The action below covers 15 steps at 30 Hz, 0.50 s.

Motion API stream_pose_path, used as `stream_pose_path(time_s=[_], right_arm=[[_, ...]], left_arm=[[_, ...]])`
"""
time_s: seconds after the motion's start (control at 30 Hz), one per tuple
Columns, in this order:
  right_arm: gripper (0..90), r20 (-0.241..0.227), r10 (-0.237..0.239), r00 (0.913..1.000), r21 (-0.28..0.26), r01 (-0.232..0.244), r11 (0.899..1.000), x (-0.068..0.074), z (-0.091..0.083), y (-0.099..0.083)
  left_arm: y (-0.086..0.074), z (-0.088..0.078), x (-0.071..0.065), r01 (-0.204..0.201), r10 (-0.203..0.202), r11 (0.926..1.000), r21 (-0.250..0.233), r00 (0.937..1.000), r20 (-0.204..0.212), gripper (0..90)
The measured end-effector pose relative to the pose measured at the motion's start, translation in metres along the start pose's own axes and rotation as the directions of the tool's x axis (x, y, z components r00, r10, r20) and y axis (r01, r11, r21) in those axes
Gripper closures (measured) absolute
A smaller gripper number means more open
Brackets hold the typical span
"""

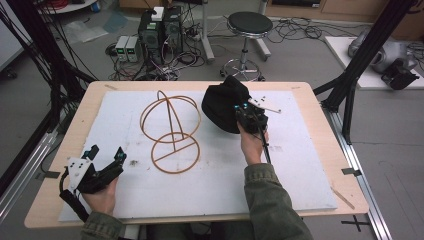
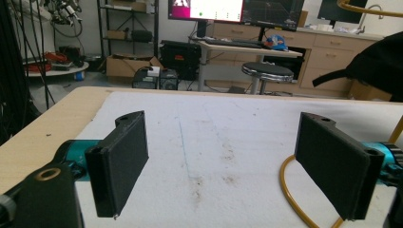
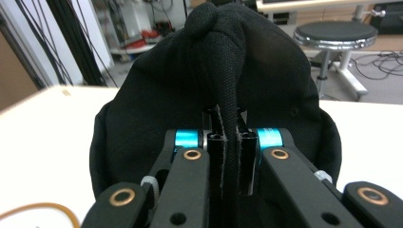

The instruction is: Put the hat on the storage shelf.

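Progress: we judge the pick done, placement left. Right gripper (image 3: pixel 227 142) fingers clenched on a fold of the black cap (image 1: pixel 222 102), lifted just right of the wire stand (image 1: pixel 170 131). Left gripper (image 2: pixel 228 166) released, resting near-left on the desk (image 1: pixel 310 150).

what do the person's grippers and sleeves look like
Both are black two-jaw tools. The left gripper has flat rectangular pads, teal fittings at the jaw bases, a grey three-cornered plate and a black cable. The right gripper shows teal fittings, brass-coloured rivets on black links, and a pale plate on top. The sleeves are olive green.
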State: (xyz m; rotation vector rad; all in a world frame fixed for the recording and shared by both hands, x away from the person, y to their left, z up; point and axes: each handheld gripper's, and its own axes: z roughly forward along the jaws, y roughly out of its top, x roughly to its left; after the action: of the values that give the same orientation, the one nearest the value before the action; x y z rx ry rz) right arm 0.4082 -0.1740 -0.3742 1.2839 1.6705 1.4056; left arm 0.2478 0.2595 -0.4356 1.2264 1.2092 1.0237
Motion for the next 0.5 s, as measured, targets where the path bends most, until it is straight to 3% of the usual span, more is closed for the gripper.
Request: stream_pose_path(time_s=[0.17, 0.2, 0.27, 0.3, 0.33, 0.37, 0.4, 0.5], right_arm=[[87.4, 0.005, -0.001, 1.0, -0.102, 0.002, 0.995, -0.002, -0.016, 0.01], [87.4, 0.005, -0.001, 1.0, -0.102, 0.002, 0.995, -0.002, -0.016, 0.01], [87.4, 0.0, -0.004, 1.0, -0.167, 0.004, 0.986, -0.004, -0.025, 0.016], [87.4, 0.0, -0.004, 1.0, -0.167, 0.004, 0.986, -0.004, -0.025, 0.016], [87.5, 0.001, -0.021, 0.9998, -0.252, 0.021, 0.967, -0.004, -0.035, 0.021], [87.5, 0.001, -0.021, 0.9998, -0.252, 0.021, 0.967, -0.004, -0.035, 0.021], [87.5, -0.005, -0.036, 0.9994, -0.333, 0.032, 0.943, -0.001, -0.044, 0.026], [87.4, -0.009, -0.044, 0.999, -0.356, 0.038, 0.934, 0.001, -0.05, 0.033]], left_arm=[[0.0, 0.0, -0.001, 0.003, -0.003, 1.0, -0.001, 1.0, 0.003, 18.9], [0.0, 0.0, -0.001, 0.004, -0.004, 1.0, -0.001, 1.0, 0.004, 18.9], [0.0, 0.0, -0.001, 0.003, -0.003, 1.0, -0.001, 1.0, 0.003, 18.9], [0.0, 0.0, -0.001, 0.003, -0.003, 1.0, 0.0, 1.0, 0.003, 18.9], [0.0, 0.0, -0.001, 0.003, -0.003, 1.0, -0.001, 1.0, 0.002, 18.9], [0.0, 0.0, -0.001, 0.003, -0.003, 1.0, -0.001, 1.0, 0.002, 18.9], [0.0, 0.0, -0.001, 0.0, 0.0, 1.0, 0.001, 1.0, 0.002, 18.9], [0.0, 0.0, -0.001, 0.004, -0.004, 1.0, 0.0, 1.0, 0.003, 18.9]])
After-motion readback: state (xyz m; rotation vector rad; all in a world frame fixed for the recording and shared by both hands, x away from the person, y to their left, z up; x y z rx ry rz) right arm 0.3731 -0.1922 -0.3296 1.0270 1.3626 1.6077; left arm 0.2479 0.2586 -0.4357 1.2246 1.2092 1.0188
